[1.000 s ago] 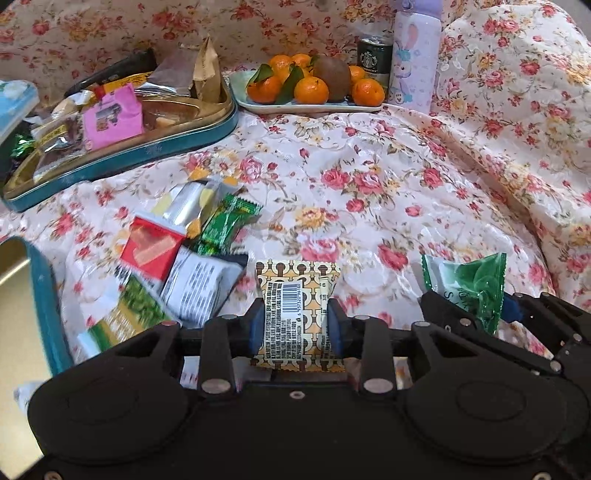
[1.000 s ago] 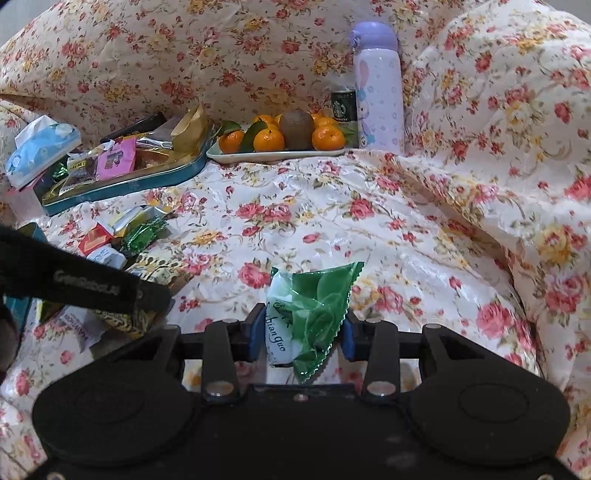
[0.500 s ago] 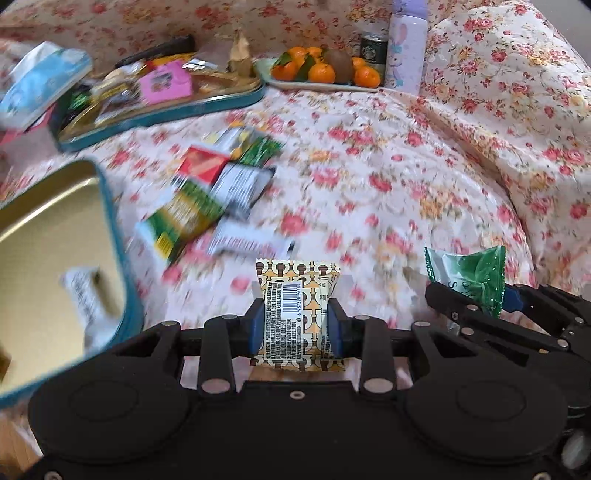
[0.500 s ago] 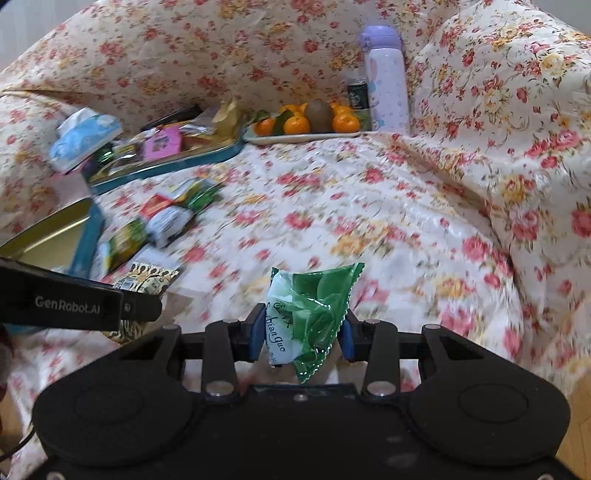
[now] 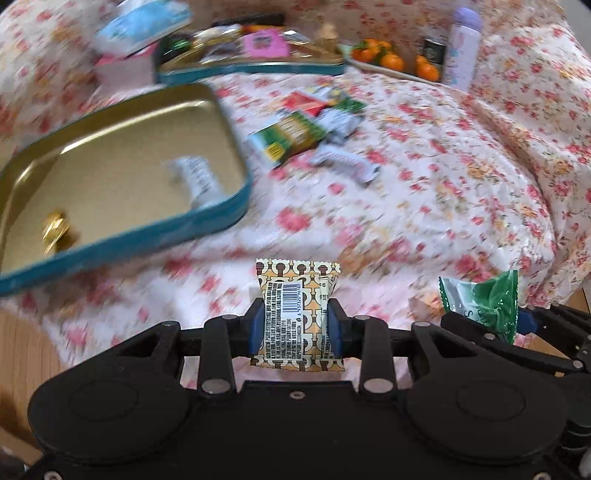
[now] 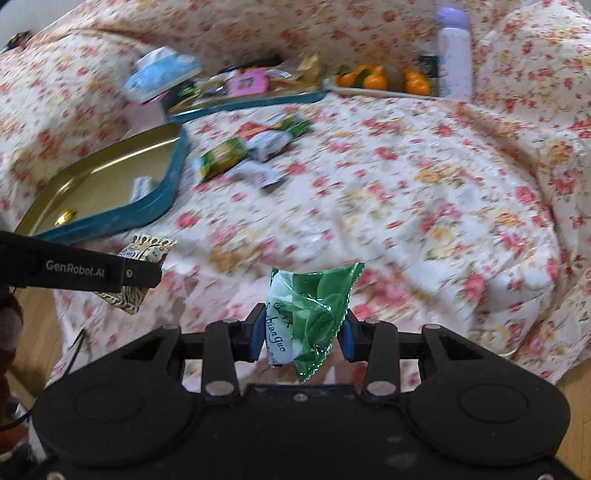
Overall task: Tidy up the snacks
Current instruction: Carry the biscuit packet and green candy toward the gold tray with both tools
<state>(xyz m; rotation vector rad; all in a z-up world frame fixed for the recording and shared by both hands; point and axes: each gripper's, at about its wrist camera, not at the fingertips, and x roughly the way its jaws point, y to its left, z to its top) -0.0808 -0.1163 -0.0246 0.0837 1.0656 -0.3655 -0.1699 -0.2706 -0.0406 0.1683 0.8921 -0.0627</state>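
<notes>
My left gripper is shut on a tan patterned snack packet with a barcode, held above the front edge of the floral cloth. My right gripper is shut on a green snack packet; that packet also shows at the right of the left wrist view. The tan packet shows at the left of the right wrist view. An open teal tin with a gold inside lies ahead left, holding a white packet and a gold sweet. A pile of loose snacks lies mid-cloth.
A second teal tin full of snacks sits at the back, with a blue tissue pack to its left. A plate of oranges, a dark can and a lilac bottle stand back right. A wooden floor shows below the cloth edge.
Both grippers have pulled back and swung left with their packets still held. The open teal tin has come further into view, and the snack pile now lies farther away.
</notes>
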